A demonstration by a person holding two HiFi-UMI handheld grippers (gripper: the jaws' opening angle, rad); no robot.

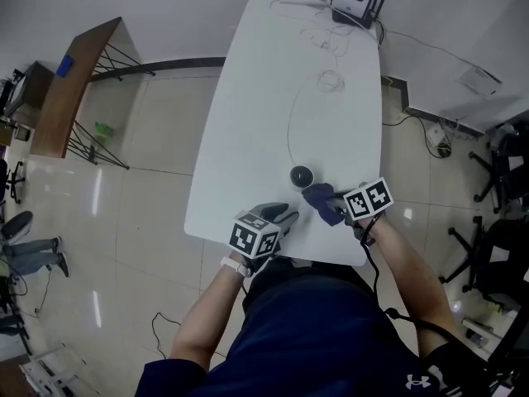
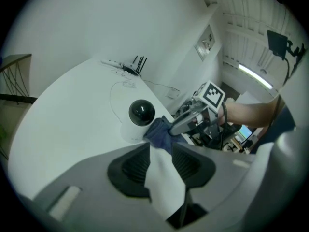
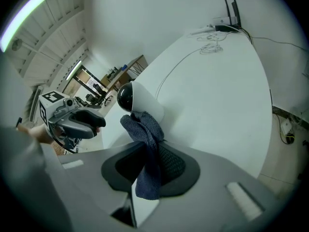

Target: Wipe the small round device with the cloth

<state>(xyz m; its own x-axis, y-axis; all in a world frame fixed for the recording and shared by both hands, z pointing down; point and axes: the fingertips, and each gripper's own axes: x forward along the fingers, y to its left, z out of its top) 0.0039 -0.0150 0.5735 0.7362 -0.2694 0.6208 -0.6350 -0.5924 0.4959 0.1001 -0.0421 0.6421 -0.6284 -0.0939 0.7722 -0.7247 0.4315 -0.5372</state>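
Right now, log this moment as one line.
step: wipe | right gripper: shut on cloth | cloth: against device | left gripper: open, empty, near device

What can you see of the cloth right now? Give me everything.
The cloth is dark blue with a coarse, knitted-looking weave, crumpled into a narrow bunch. The right claw is shut on its middle. The lower end hangs loose past the pads, and the upper wad lies against the white side of the device, just under its black dome. In the head view it is by the table's front edge, right of the device.
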